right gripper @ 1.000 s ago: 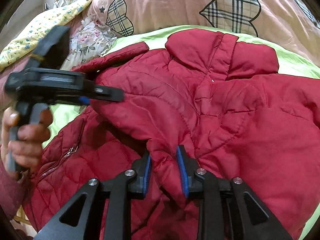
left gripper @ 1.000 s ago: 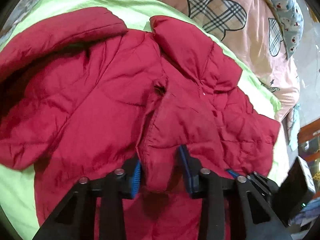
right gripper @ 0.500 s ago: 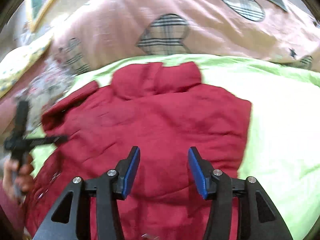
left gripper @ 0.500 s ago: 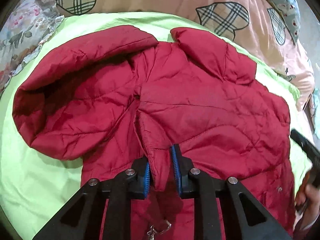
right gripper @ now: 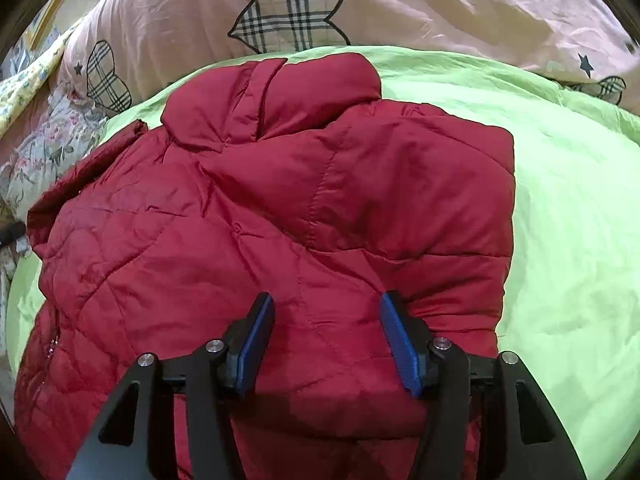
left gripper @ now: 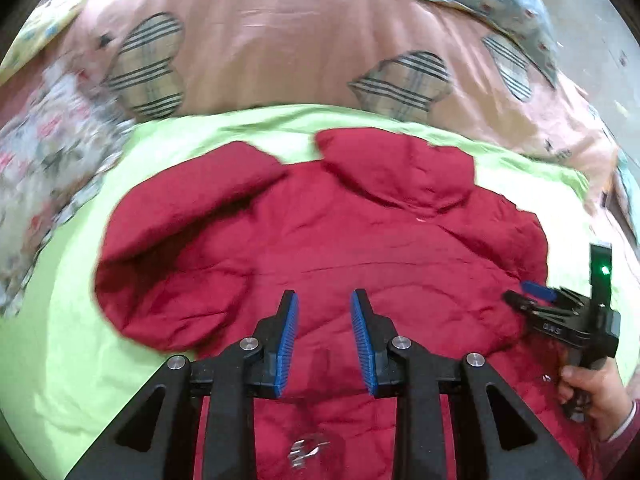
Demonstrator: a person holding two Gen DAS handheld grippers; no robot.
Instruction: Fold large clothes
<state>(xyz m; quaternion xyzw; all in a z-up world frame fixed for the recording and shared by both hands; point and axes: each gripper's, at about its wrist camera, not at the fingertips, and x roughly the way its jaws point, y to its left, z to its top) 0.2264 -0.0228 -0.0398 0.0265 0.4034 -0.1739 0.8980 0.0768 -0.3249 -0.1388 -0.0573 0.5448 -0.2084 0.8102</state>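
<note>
A red quilted puffer jacket [left gripper: 340, 240] lies spread on a lime-green sheet [left gripper: 60, 340], collar toward the far side. Its right side is folded inward, leaving a straight edge in the right wrist view [right gripper: 280, 220]. One sleeve lies folded across the upper left [left gripper: 180, 208]. My left gripper [left gripper: 324, 336] is open and empty, just above the jacket's middle. My right gripper [right gripper: 326, 340] is open wide and empty over the lower body of the jacket. It also shows in the left wrist view [left gripper: 560, 316] at the jacket's right edge.
A pink duvet with plaid hearts [right gripper: 360, 8] is bunched along the far side of the bed. A floral cloth [left gripper: 44, 152] lies at the far left. A metal zipper pull [left gripper: 304, 450] lies near the jacket's hem. Bare green sheet [right gripper: 568, 240] lies to the right.
Both grippers have let go of the jacket folds they pinched and pulled back. The jacket front now lies flat on the bed, folded over.
</note>
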